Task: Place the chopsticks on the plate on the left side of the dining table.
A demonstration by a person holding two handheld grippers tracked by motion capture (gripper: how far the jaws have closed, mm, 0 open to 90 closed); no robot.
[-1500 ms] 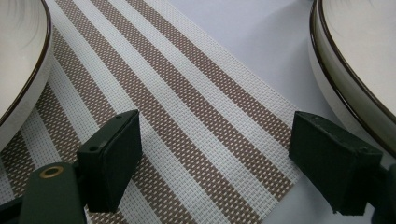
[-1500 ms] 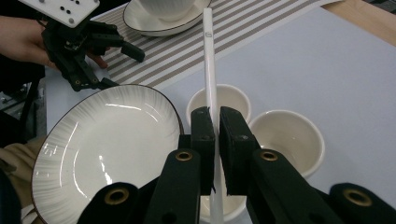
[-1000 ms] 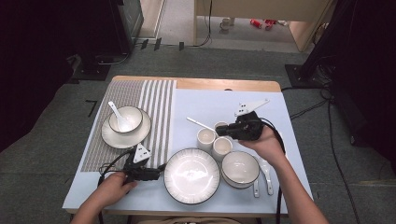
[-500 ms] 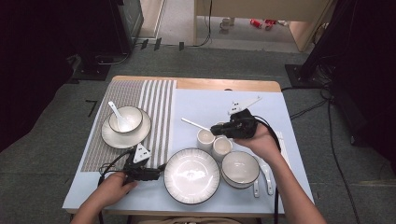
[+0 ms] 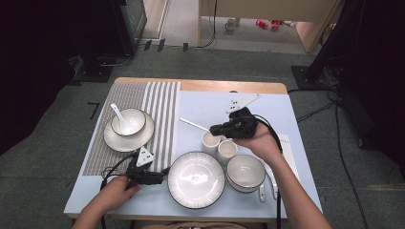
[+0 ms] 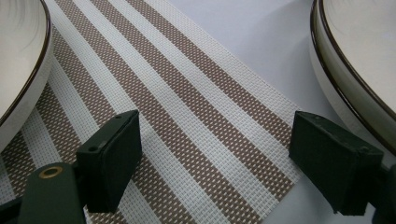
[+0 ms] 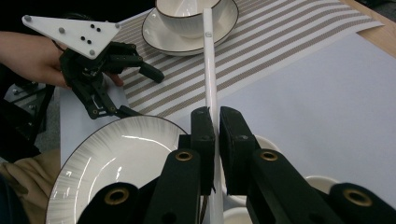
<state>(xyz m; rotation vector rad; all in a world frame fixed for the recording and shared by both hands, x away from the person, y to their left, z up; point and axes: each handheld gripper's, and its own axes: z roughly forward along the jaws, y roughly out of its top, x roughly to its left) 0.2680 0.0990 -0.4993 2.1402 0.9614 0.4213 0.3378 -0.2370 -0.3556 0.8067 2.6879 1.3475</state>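
Above the two cups [image 5: 218,144] near the table's middle, the right gripper [image 5: 213,128] pinches a white stick [image 5: 194,124] between its pads; the stick juts out level toward the striped mat [image 5: 143,114], clear of the blue cloth [image 5: 205,105] below it. In the right gripper view the stick [image 7: 209,70] runs straight out from the closed jaws, its far end pointing at the small bowl [image 7: 187,14] on its saucer [image 7: 159,35]. A spoon [image 5: 119,117] lies in that bowl on the mat. The left gripper [image 5: 165,171] rests low at the mat's near corner, just beside the large plate [image 5: 196,180], its jaws spread wide with nothing between them; the left gripper view shows mat weave [image 6: 187,116] under the gap. A second bowl [image 5: 245,172] sits right of the plate, beneath the right forearm.
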